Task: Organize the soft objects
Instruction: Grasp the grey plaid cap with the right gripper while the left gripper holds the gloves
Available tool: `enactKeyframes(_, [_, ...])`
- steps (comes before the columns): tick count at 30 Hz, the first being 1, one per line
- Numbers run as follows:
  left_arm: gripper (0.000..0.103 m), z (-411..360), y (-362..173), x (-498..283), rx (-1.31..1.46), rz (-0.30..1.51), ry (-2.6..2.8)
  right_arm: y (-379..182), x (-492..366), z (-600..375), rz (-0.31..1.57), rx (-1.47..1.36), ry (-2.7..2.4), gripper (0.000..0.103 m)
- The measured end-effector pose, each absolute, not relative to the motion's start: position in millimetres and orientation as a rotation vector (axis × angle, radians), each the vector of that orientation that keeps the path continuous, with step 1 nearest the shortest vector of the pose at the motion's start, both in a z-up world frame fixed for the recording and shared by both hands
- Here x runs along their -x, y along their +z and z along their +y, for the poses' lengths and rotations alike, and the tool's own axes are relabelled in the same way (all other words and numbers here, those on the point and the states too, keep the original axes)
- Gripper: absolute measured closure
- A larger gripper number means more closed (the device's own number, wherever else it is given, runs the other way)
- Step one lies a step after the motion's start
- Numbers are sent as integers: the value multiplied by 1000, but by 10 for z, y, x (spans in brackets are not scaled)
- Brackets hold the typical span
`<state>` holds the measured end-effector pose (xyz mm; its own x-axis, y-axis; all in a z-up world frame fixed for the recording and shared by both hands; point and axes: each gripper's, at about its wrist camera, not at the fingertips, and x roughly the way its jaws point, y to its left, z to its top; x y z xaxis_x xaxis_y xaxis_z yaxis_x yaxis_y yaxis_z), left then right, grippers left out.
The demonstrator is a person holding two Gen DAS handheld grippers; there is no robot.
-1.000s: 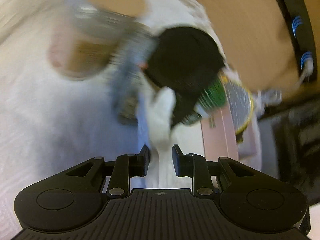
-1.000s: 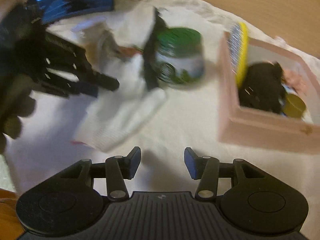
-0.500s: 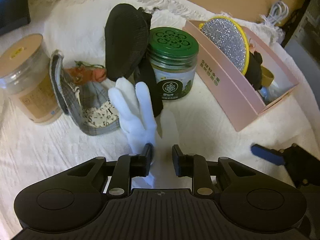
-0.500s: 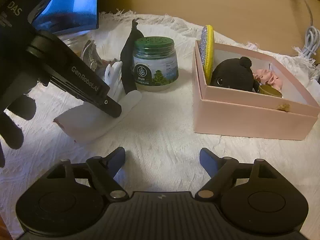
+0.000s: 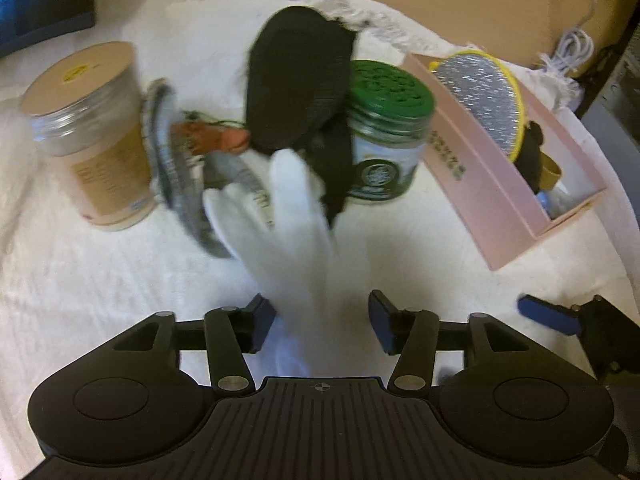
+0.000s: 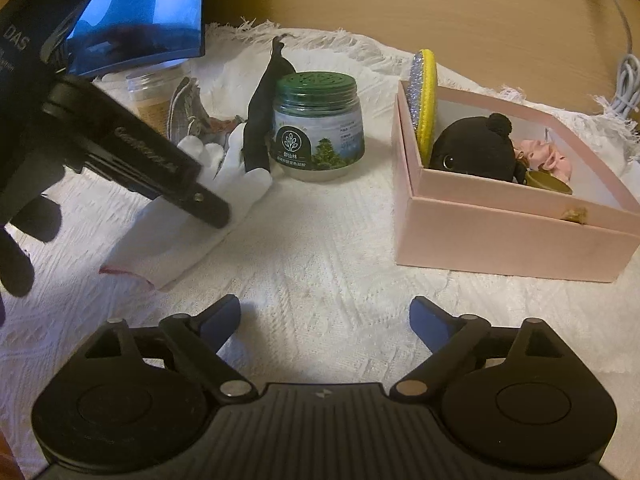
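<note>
Lying flat on the white cloth [image 6: 320, 264], well left of the pink box [image 6: 500, 236], the white glove [image 6: 188, 224] sits released between the left gripper [image 5: 322, 316]'s just-opened jaws. The right gripper [image 6: 325, 318], also just spread and empty, would do best pinching the cuff before lifting toward the box.

green-lidded jar [image 6: 318, 128] upright; tan-lidded jar [image 5: 90, 136] nearby, perhaps a screen [image 6: 136, 24] behind.
</note>
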<state>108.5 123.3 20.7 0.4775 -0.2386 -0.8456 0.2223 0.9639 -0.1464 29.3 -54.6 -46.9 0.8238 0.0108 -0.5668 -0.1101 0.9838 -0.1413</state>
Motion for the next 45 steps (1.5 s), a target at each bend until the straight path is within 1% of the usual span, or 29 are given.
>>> enactKeyframes(1, [37, 1196, 205, -1084, 14, 1033, -287, -469, -293, -546, 601, 171, 66, 10])
enactKeyframes(4, [24, 1057, 173, -1105, -20, 1031, -296, -471, -288, -539, 601, 170, 65, 9])
enactKeyframes(7, [23, 957, 144, -1119, -82, 1018, -297, -471, -294, -541, 601, 170, 68, 8])
enactKeyframes(8, [23, 953, 137, -1115, -91, 1014, -297, -472, -297, -547, 605, 169, 76, 3])
enactKeyframes(9, [26, 962, 135, -1105, -90, 1009, -295, -475, -303, -545, 615, 174, 91, 0])
enactKeyframes(11, [34, 996, 137, -1084, -87, 1000, -280, -478, -312, -539, 631, 189, 110, 0])
enactKeyframes(13, [51, 1035, 143, -1065, -89, 990, -259, -472, -315, -534, 640, 193, 114, 0])
enactKeyframes(14, [54, 1060, 147, -1059, -87, 985, -247, -469, -319, -532, 643, 194, 115, 0])
enactKeyframes(15, [62, 1090, 150, -1059, -80, 981, -240, -463, -325, -530, 647, 196, 116, 0])
enactKeyframes(16, [77, 1125, 154, -1064, -70, 978, -233, -462, -327, -525, 649, 197, 116, 0])
enactKeyframes(17, [83, 1194, 159, -1062, -42, 980, -220, -459, -334, -521, 651, 199, 114, 0])
enactKeyframes(19, [89, 1394, 174, -1036, 80, 1012, -225, -434, -365, -505, 672, 204, 111, 0])
enactKeyframes(22, [90, 1639, 225, -909, 135, 1018, -214, -349, -428, -455, 701, 235, 115, 9])
enactKeyframes(26, [90, 2031, 331, -693, 179, 996, -165, -115, -467, -276, 628, 323, 115, 10])
enactKeyframes(31, [90, 2467, 471, -550, 218, 942, -96, 306, -674, 82, 529, 348, 204, 10])
enactKeyframes(33, [90, 2589, 544, -493, 237, 912, -80, 428, -844, 248, 533, 333, 261, 14])
enactKeyframes(34, [90, 2648, 585, -487, 241, 896, -77, 466, -941, 342, 546, 327, 292, 17])
enactKeyframes(38, [90, 2852, 651, -450, 250, 870, -76, 428, -1366, 685, 593, 342, 335, 19])
enactKeyframes(39, [90, 2885, 636, -446, 258, 874, -78, 372, -1495, 769, 613, 358, 327, 22])
enactKeyframes(40, [90, 2916, 624, -443, 263, 876, -80, 317, -1619, 832, 632, 373, 320, 30])
enactKeyframes(41, [90, 2955, 616, -440, 268, 875, -82, 248, -1741, 904, 658, 392, 315, 44])
enactKeyframes(42, [90, 2986, 617, -432, 273, 872, -81, 197, -1823, 954, 683, 410, 311, 54])
enactKeyframes(43, [90, 3015, 629, -440, 275, 867, -82, 137, -1909, 992, 710, 430, 300, 74])
enactKeyframes(44, [90, 3049, 654, -468, 273, 860, -84, 69, -1958, 998, 732, 443, 286, 90])
enactKeyframes(45, [90, 3073, 694, -508, 270, 851, -86, 63, -2008, 1002, 752, 451, 281, 92])
